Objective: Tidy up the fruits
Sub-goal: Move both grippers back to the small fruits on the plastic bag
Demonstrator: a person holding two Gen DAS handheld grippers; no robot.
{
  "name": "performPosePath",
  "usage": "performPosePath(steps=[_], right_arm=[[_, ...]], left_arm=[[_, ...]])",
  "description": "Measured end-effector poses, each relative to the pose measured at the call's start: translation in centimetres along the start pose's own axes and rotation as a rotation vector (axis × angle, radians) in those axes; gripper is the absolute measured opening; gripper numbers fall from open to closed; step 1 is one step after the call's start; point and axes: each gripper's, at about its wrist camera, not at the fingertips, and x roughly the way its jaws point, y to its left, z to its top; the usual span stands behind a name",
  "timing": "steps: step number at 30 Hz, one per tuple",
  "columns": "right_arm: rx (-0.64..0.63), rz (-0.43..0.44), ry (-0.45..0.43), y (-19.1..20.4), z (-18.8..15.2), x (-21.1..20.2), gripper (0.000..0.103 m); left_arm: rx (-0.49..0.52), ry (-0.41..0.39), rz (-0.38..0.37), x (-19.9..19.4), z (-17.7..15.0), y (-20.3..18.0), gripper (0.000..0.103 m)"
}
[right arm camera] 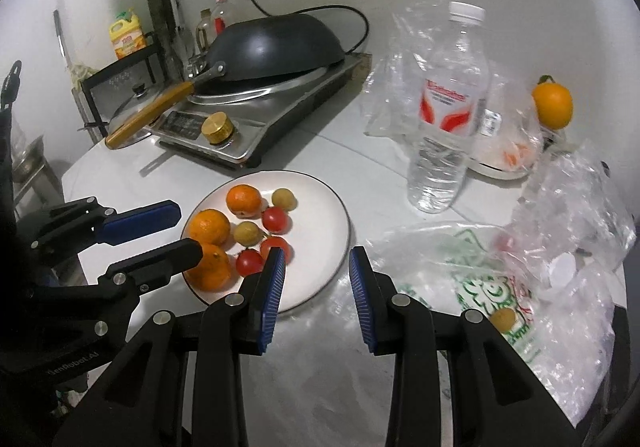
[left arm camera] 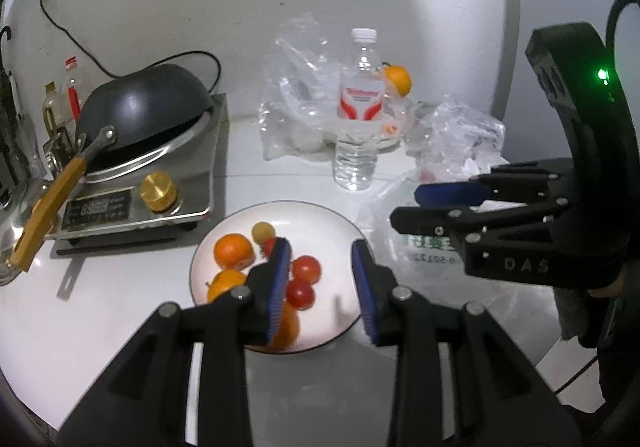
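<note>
A white plate (right arm camera: 320, 207) holds three oranges (right arm camera: 210, 227), three cherry tomatoes (right arm camera: 275, 218) and two longans (right arm camera: 284, 199). It also shows in the left wrist view (left arm camera: 336, 223). My left gripper (left arm camera: 322, 283) is open and empty just above the plate; it shows from the side in the right wrist view (right arm camera: 176, 229). My right gripper (right arm camera: 318, 291) is open and empty over the plate's near right edge; it shows in the left wrist view (left arm camera: 408, 205). A longan (right arm camera: 502, 319) lies in a printed plastic bag (right arm camera: 480, 287). Another orange (right arm camera: 553, 105) sits at the back right.
A water bottle (right arm camera: 444, 119) stands behind the plate. Crumpled clear bags (right arm camera: 568, 207) lie at the right. An induction cooker (right arm camera: 256, 127) with an overturned black wok (right arm camera: 276, 43) stands at the back left, with bottles and a rack behind.
</note>
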Motion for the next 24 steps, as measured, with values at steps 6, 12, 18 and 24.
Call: performPosePath(steps=[6,12,18,24], right_arm=[[0.018,-0.015,-0.007,-1.4,-0.9,-1.0,0.035],[0.045,-0.028,-0.015,-3.0,-1.7,-1.9,0.035],[0.077,-0.046,-0.024,-5.0,-2.4,-2.6,0.035],[0.105,-0.06,-0.023,-7.2,-3.5,-3.2,0.035]], left_arm=[[0.013,0.007,-0.012,0.3,0.2,-1.5,0.036],[0.034,0.012,-0.023,0.7,0.6,-3.1,0.041],[0.063,0.021,-0.037,1.3,0.8,-4.9,0.041],[0.083,0.037,-0.048,2.3,1.1,-6.5,0.041]])
